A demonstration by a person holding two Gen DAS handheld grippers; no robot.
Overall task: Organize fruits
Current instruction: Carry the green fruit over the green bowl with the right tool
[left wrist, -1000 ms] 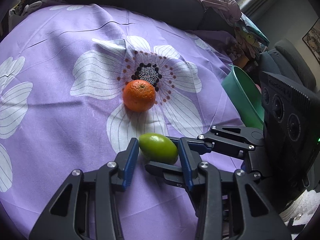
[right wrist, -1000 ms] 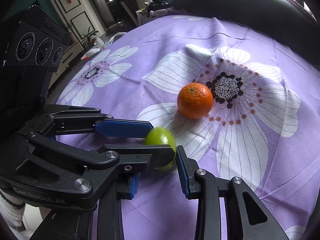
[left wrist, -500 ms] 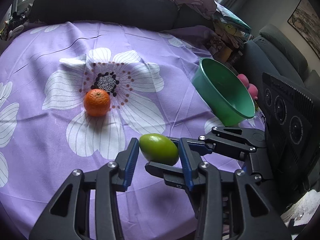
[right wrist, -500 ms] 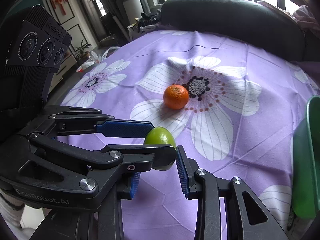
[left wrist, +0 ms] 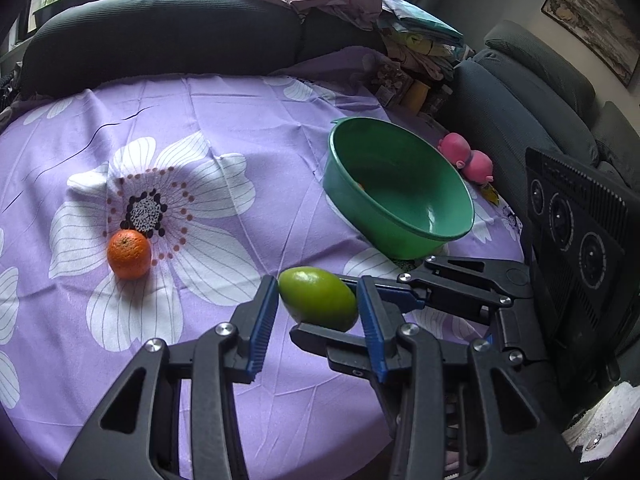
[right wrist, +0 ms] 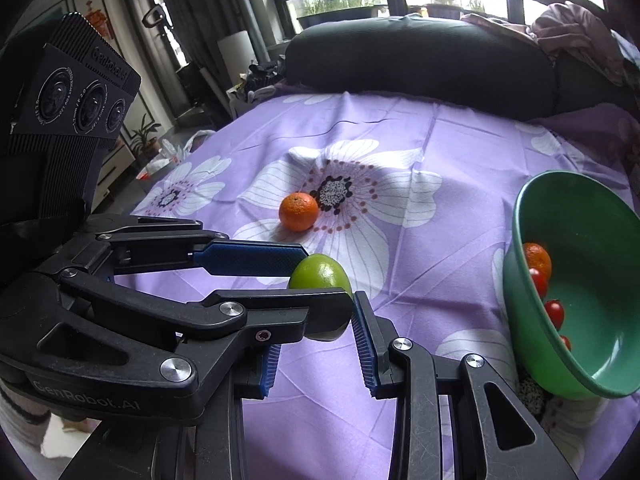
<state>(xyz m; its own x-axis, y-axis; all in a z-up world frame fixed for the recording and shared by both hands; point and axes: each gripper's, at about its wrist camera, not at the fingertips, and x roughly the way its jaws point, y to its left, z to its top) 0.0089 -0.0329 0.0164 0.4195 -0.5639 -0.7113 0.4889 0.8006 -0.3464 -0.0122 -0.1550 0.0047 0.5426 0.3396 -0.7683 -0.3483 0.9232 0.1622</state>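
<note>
A green lime-like fruit [left wrist: 318, 298] is held above the purple flowered cloth by both grippers at once. My left gripper [left wrist: 318, 312] is shut on it from the sides. My right gripper [right wrist: 316, 330] crosses it and is shut on the same fruit [right wrist: 320, 276]. An orange [left wrist: 129, 254] lies on the cloth by the flower's dark centre; it also shows in the right wrist view [right wrist: 298, 212]. A tilted green bowl [left wrist: 460, 216] stands to the right; the right wrist view shows its rim [right wrist: 516, 248], with an orange and small red tomatoes inside.
A dark sofa [left wrist: 160, 40] runs along the far edge of the table. Clothes and clutter [left wrist: 400, 40] pile at the back right. A pink toy [left wrist: 466, 158] lies behind the bowl. The table's edge drops off at the left [right wrist: 160, 168].
Both grippers have lifted the green fruit and carried it right and back. The orange now sits farther away, and the green bowl has come fully into view.
</note>
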